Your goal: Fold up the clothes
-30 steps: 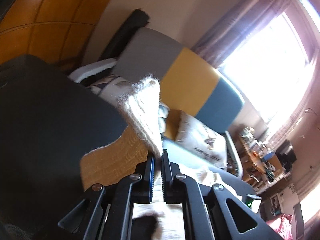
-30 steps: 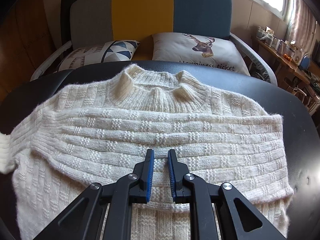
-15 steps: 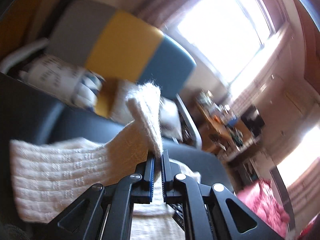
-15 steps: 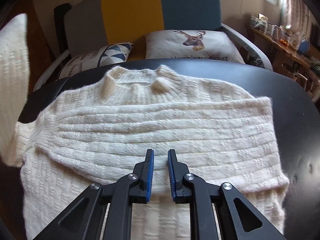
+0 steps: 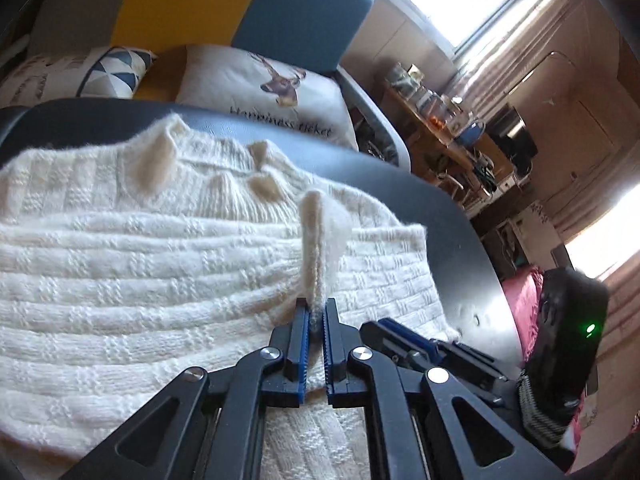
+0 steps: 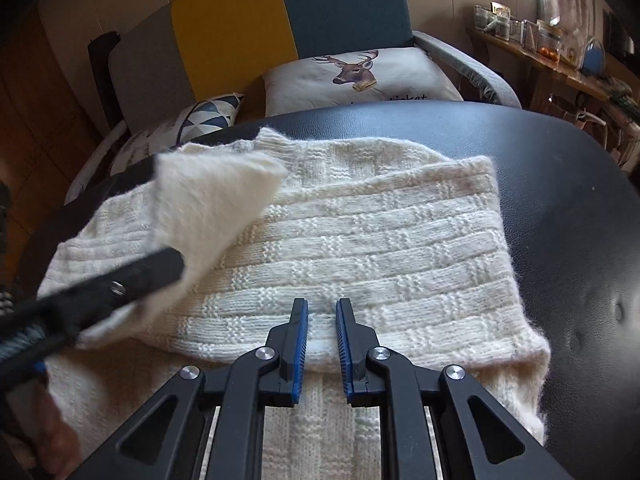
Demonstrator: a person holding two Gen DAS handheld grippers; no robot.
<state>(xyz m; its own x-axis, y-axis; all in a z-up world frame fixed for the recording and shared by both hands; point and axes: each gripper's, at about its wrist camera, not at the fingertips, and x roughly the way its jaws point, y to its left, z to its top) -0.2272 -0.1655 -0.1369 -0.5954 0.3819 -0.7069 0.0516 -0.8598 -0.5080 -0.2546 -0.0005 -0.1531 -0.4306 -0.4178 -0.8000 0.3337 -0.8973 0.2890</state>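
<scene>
Sweater (image 6: 360, 240): cream knit, fuzzy, ribbed in horizontal bands with small basket-weave blocks; spread flat on the tabletop, collar toward the sofa, one sleeve folded across the chest.
Collar (image 5: 168, 156): thick ribbed band, rumpled into soft peaks.
Cuff (image 5: 320, 240): end of the other sleeve, pinched upright into a narrow fold, lifted above the chest of the sweater.
Left claw (image 5: 316, 312): clenched on the cuff, black arms, blue toothed pads (image 5: 303, 344) pressed against the wool from both sides.
Left claw from the right wrist view (image 6: 120, 280): blurred black finger crossing in from the left, white cuff fanned out above it.
Right claw (image 6: 322, 308): released, blue pads (image 6: 302, 344) apart with a clear gap, hovering low over the folded sleeve near its front edge; touching or just above, cannot tell.
Tabletop (image 6: 560, 184): black, smooth, leather-like sheen, rounded edge, a few small dimples at the right.
Sofa (image 6: 280, 28): upholstered back in grey, yellow and teal panels, grey padded armrest.
Deer cushion (image 6: 360, 76): white fabric, printed stag head with antlers; writing below reads "Happiness ticket" in the left wrist view.
Triangle cushion (image 6: 204, 118): white with navy and grey geometric triangles.
Side shelf (image 6: 552, 64): wooden, crowded with small jars and boxes, too small to read.
</scene>
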